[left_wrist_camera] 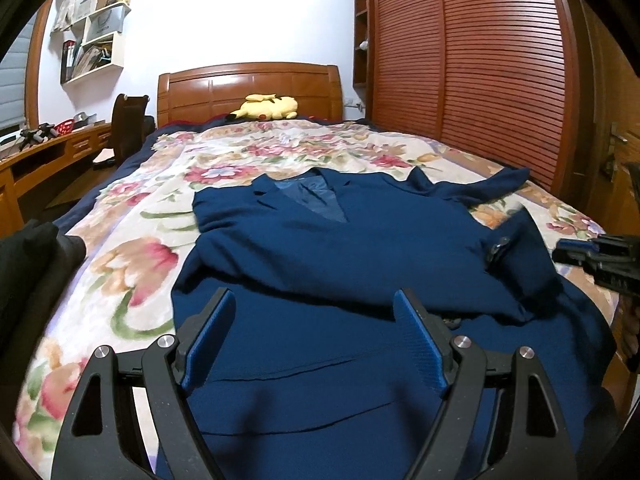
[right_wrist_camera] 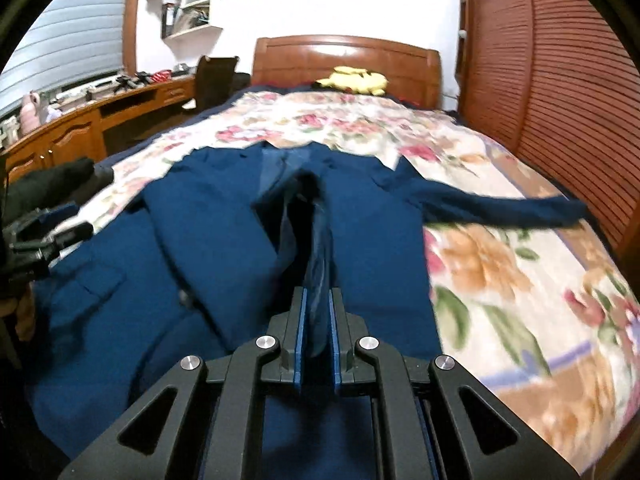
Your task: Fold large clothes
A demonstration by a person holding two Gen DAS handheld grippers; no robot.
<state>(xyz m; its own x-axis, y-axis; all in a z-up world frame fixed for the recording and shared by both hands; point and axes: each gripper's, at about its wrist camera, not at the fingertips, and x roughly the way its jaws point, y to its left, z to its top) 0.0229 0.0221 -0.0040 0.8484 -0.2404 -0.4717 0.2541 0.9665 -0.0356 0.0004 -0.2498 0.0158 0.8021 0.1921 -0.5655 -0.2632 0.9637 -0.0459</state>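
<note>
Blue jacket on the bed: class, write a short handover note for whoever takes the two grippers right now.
Left gripper: open, empty, hovering above the lower part of the blue jacket.
Right gripper: shut on a fold of jacket fabric, front edge lifted.
Jacket lies front up on the floral bedspread, collar toward the headboard; one sleeve stretches toward the wardrobe side.
Done: jacket laid out, left side apparently folded in.
Left: bring the outstretched sleeve in, fold the body, flatten.

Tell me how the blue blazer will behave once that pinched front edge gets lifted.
The blue blazer will likely drape limply: it already lies in soft folds. Its outstretched sleeve will probably trail behind. The right gripper, shut on a fabric fold, should hold the coarse weave without slipping.
</note>
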